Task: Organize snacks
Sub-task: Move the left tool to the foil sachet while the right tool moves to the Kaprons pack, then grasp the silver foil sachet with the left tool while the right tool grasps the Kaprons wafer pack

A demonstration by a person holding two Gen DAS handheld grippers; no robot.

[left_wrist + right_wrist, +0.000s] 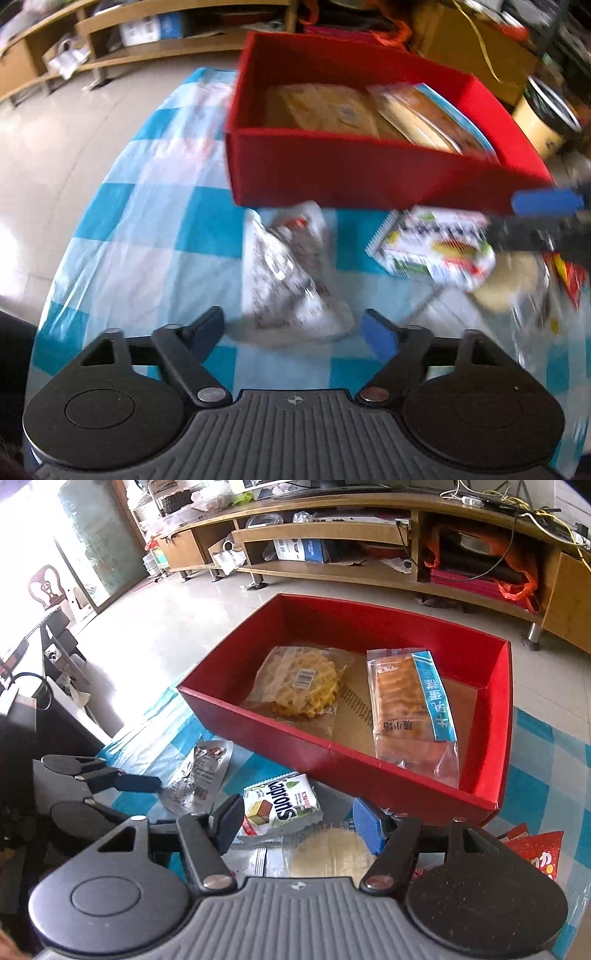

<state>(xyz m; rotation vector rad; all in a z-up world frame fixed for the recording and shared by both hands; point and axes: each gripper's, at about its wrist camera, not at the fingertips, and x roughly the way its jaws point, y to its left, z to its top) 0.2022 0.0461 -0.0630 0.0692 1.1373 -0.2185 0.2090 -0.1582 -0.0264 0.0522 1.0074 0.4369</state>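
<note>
Red box (347, 764) at the worktop's far edge holds two snacks — a waffle pack (299, 683) and a cake pack (410, 705). Left claw (293, 325) gapes around a silver packet (291, 273), not gripping — right claw (299, 823) hangs half-open, empty, over the wafer packet (280, 805).

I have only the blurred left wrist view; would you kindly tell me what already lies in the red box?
Observer: A round waffle pack with a barcode label lies in the red box.
Operator: Thank you; what is beside it?
Observer: A clear pastry packet with a blue printed strip, lying flat.
Operator: What does the packet by the right claw say?
Observer: "Kaprons"; that green-and-white packet lies between the fingers of the right claw, one pad clear of it.
</note>
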